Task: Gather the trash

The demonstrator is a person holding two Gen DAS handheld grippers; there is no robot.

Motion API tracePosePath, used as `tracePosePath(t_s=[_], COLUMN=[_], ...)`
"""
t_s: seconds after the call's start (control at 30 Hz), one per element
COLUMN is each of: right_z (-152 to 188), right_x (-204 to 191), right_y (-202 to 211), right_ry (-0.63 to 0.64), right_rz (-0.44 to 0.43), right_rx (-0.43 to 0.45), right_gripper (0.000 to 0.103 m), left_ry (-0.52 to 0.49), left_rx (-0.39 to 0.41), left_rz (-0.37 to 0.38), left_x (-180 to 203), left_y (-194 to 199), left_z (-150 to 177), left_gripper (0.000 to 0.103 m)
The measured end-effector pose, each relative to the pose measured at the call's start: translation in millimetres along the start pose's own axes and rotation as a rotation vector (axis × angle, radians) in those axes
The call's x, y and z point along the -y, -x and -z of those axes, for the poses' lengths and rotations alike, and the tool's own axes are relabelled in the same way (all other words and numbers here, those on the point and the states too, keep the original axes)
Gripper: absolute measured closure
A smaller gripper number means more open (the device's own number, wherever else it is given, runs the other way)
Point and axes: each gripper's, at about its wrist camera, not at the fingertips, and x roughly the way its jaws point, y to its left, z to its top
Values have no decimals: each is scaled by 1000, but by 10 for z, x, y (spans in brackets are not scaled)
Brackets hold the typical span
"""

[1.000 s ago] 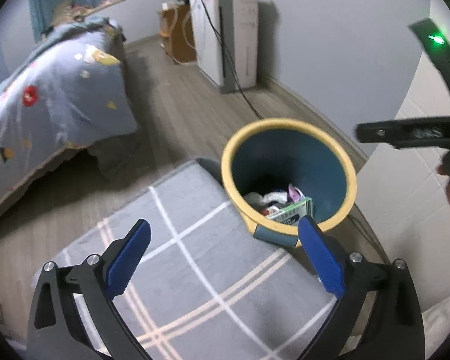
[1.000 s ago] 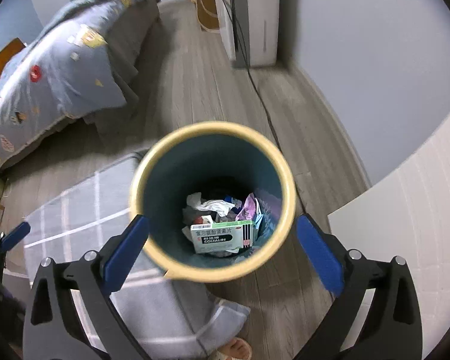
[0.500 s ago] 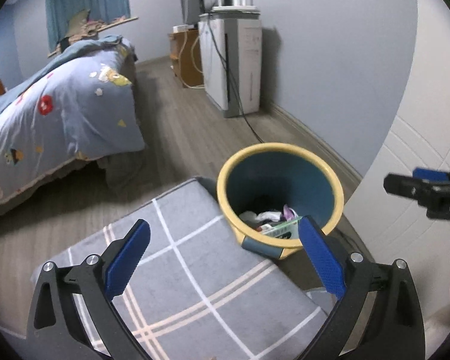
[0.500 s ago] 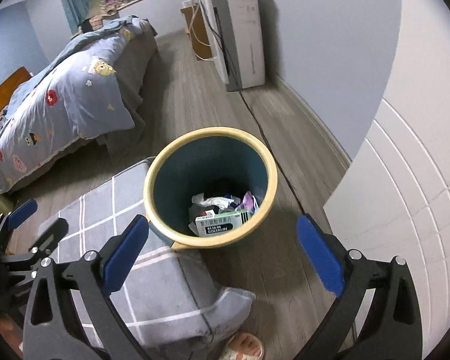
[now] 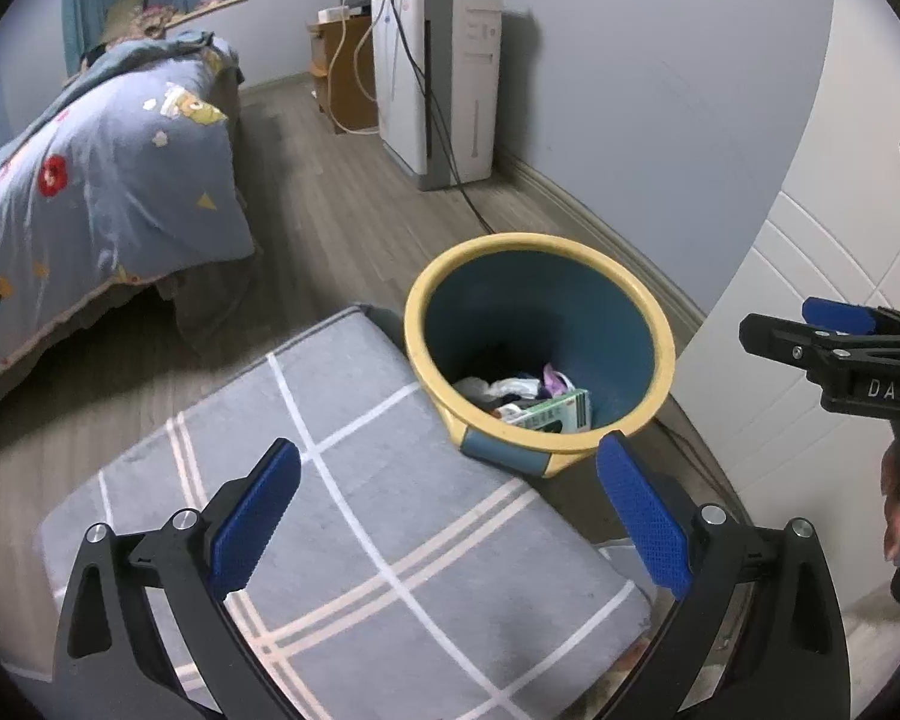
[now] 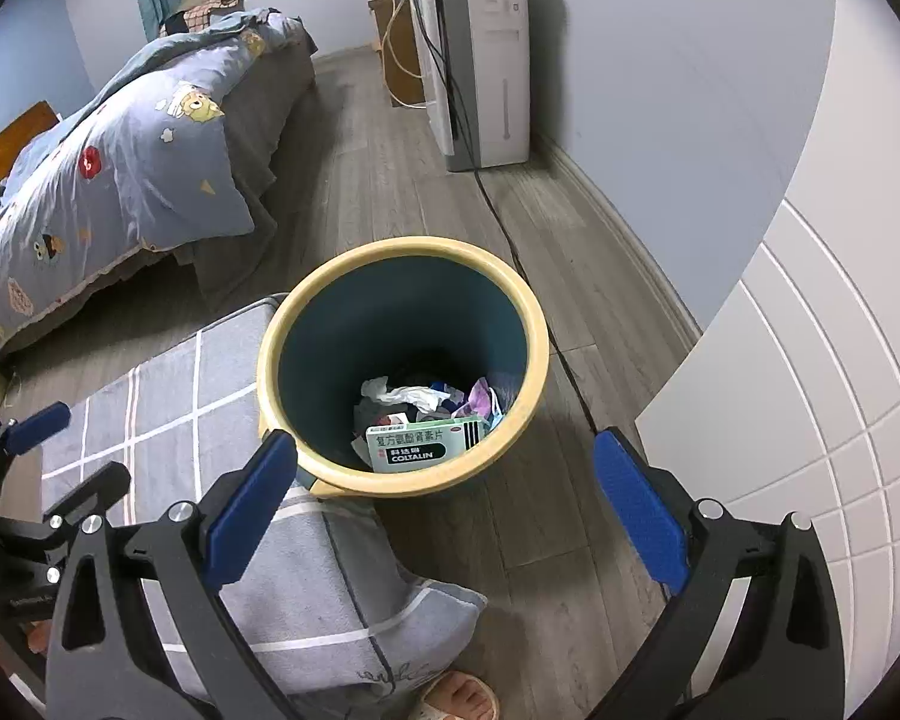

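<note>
From the left wrist view, the left hand-held gripper (image 5: 447, 504) stood spread wide with nothing between its blue pads, hanging over a grey checked cushion (image 5: 342, 516) in the lower middle of the frame. The trash bin (image 5: 540, 276), yellow-rimmed and blue inside, sat on the floor just beyond the right pad, right of centre, touching the cushion's far corner. The trash (image 5: 528, 396) lay heaped at its bottom. At the right edge the right hand-held gripper (image 5: 810, 330) came in side-on, level with the bin's rim.

From the right wrist view, that right hand-held gripper (image 6: 444, 504) was likewise fully open and empty. The bin (image 6: 306, 312) sat in the centre, ahead of and below the jaws, mouth up, a green-and-white medicine box (image 6: 417, 450) lying flat across the pile. I judged the right one nearer and better lined up. Grey wood floor (image 6: 570, 264) ran back to a bed (image 6: 150, 138) at upper left and a white appliance (image 6: 492, 54) at the top.
</note>
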Motion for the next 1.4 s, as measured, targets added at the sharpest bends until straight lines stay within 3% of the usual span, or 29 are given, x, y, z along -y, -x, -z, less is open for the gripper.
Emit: tracePosePath(t_s=[1.4], right_z=[17], right_x=[34], right_y=[-63], right_ry=[0], right_rz=[20], right_rx=[-20], right_gripper=[6], left_ry=[-31], left_rx=[4], left_rz=[6], left_x=[12], left_y=[43], left_z=[15], left_gripper=[5])
